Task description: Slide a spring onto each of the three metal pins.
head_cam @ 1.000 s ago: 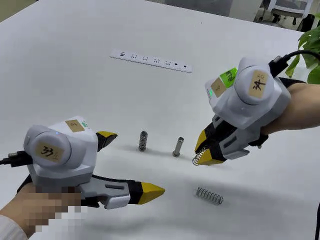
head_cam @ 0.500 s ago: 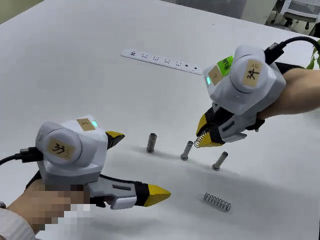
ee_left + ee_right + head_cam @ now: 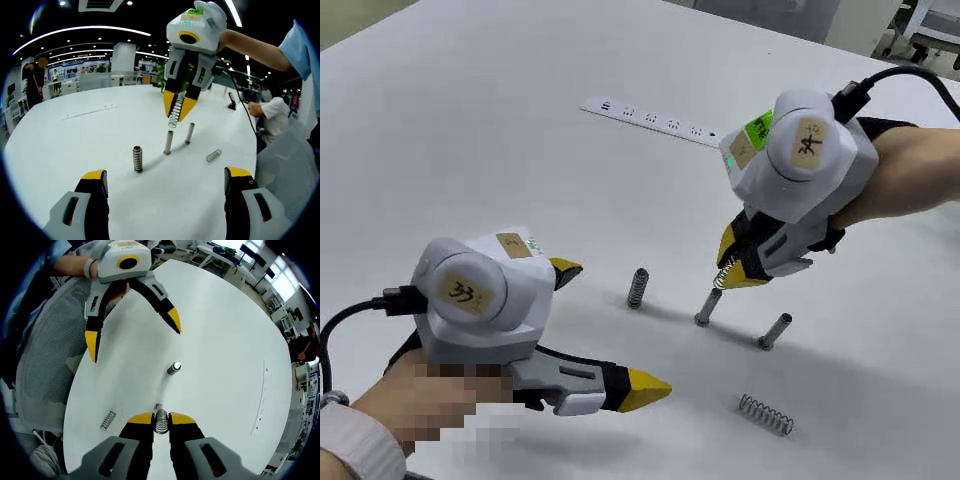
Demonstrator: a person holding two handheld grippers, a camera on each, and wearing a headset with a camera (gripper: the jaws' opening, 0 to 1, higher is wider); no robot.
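- Head view: your right tongs (image 3: 730,277) pinch the held spring (image 3: 173,114), its long axis upright and its lower end just above the middle pin (image 3: 707,306).
- Your left tongs (image 3: 612,327) gape wide, holding nothing.
- At the middle pin's 9 o'clock stands the loaded pin (image 3: 637,288), wearing a spring.
- At 4 o'clock stands the bare pin (image 3: 775,331). Past it, the loose spring (image 3: 765,414) lies flat.
- The white counter (image 3: 470,120) carries a power strip (image 3: 650,121) at 12 o'clock. An open office lies beyond.
- In the right gripper view, the held spring hides most of the middle pin, so you cannot tell whether they touch.
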